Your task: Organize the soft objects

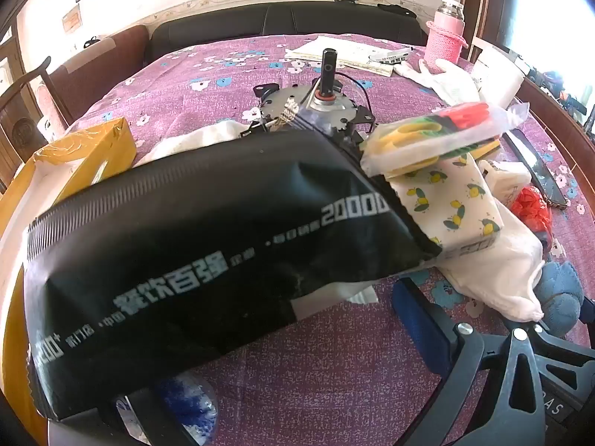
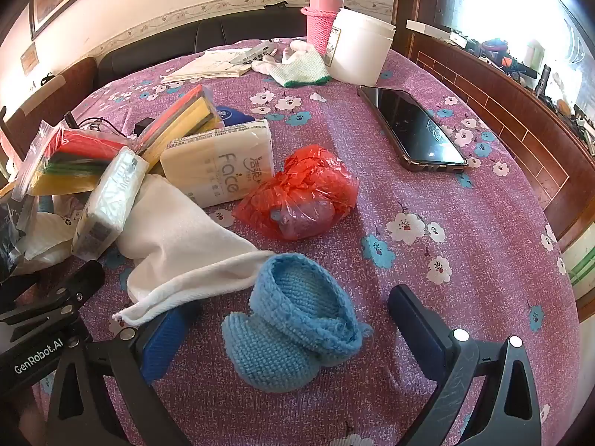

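where blue knit shoe lies, between right hand-held gripper fingers

1. We see a large black bag with white lettering filling the left and centre of the frame, lying on the purple flowered tablecloth.
2. At its right end, a lemon-print tissue pack sticks out, with a clear bag of sponges on top.
3. Our left gripper stands wide open at the bottom, one blue pad showing lower right.
4. A pink bottle stands upper right.
5. A yellow box sits at left.
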`<state>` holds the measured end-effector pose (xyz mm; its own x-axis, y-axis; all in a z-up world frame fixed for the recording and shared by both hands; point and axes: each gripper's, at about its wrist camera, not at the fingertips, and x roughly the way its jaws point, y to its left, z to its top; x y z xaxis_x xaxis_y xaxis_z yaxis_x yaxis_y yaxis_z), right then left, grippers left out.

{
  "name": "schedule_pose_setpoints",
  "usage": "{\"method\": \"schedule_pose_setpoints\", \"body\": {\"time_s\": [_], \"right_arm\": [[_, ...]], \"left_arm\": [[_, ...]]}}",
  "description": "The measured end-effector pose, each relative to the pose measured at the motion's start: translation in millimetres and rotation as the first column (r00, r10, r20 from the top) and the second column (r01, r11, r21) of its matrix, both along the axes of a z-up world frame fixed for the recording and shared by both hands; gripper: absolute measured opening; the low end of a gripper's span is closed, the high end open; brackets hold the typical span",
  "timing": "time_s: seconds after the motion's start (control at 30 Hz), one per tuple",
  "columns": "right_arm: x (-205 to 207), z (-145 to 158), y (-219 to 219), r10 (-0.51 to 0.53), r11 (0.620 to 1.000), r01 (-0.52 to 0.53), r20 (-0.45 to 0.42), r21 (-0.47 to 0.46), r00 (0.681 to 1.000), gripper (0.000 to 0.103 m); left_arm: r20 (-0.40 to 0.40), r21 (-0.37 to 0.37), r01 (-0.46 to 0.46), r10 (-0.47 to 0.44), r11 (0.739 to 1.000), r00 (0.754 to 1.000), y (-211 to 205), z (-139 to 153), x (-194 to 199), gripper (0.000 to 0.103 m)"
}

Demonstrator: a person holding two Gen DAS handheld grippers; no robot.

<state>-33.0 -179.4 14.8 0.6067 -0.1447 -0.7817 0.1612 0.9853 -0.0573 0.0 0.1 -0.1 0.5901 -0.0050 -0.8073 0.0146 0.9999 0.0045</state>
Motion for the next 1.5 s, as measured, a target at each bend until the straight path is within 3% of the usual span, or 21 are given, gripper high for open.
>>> {"method": "schedule_pose_setpoints", "body": {"time_s": [1.5], "right_arm": [[0.4, 3.6, 2.5, 0.000, 1.000, 0.000, 0.000, 0.001, 1.000, 0.102]], "left_arm": [[0.000, 0.001, 0.000, 0.000, 1.000, 1.000, -0.1, 0.0, 0.0, 0.103]]}}
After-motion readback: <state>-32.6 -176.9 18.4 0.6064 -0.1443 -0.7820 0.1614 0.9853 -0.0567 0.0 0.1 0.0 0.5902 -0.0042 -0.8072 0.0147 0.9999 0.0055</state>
